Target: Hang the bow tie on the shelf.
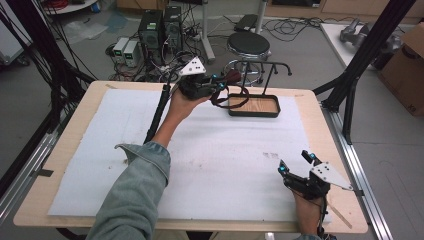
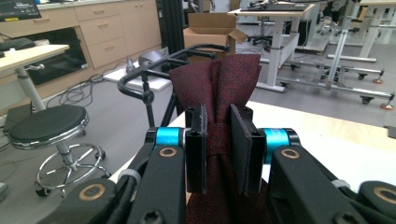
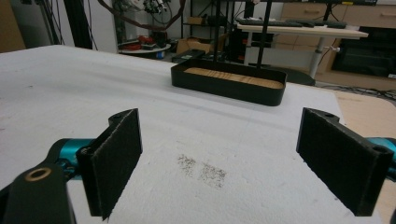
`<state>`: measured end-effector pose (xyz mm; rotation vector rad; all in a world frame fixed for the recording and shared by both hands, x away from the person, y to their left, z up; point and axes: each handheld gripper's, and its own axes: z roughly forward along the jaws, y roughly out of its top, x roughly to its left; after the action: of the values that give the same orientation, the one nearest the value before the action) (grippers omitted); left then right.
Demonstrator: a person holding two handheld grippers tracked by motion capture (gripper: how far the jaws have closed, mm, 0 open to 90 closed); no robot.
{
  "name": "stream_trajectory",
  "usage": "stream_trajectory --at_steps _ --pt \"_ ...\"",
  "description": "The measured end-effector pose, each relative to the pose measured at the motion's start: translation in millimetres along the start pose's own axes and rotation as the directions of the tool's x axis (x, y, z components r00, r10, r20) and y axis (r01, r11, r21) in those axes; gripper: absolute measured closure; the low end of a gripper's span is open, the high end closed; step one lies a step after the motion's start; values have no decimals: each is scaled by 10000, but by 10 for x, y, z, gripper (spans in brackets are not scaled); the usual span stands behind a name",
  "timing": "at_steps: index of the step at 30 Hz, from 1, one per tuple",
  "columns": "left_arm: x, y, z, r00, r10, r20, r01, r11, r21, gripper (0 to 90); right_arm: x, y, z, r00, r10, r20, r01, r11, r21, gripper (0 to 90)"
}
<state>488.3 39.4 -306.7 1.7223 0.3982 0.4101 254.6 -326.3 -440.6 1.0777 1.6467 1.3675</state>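
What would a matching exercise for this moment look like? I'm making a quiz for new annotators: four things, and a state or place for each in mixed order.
Things:
1. left gripper
2. right gripper
3. dark red cloth
4. black tray with wooden floor

States or places:
A. standing at the far side of the white mat
B. jaws wide apart, nothing between them
C. pinched between two black pads
D. shut, held up near the rack

Pairs: 1-D, 2-B, 3-C, 4-A

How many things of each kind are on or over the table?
Tongs: 2, left and right
Dark red tie: 1
Black stand with tray: 1
White mat: 1
Total: 5
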Motion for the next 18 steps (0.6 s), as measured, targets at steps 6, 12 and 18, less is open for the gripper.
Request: stream_trajectory --at_steps 6,12,18 --pt "57 39 160 10000 6 -90 -6 10000 -38 764 1 0 1 10000 24 -31 -24 10000 31 132" --pt "116 61 294 9995 -277 -138 271 9986 -449 764 5 1 8 10000 35 -53 -35 10000 66 132" --pt "176 54 381 9981 -592 -170 568 9918 -1148 764 3 1 13 10000 -9 -95 10 10000 90 132"
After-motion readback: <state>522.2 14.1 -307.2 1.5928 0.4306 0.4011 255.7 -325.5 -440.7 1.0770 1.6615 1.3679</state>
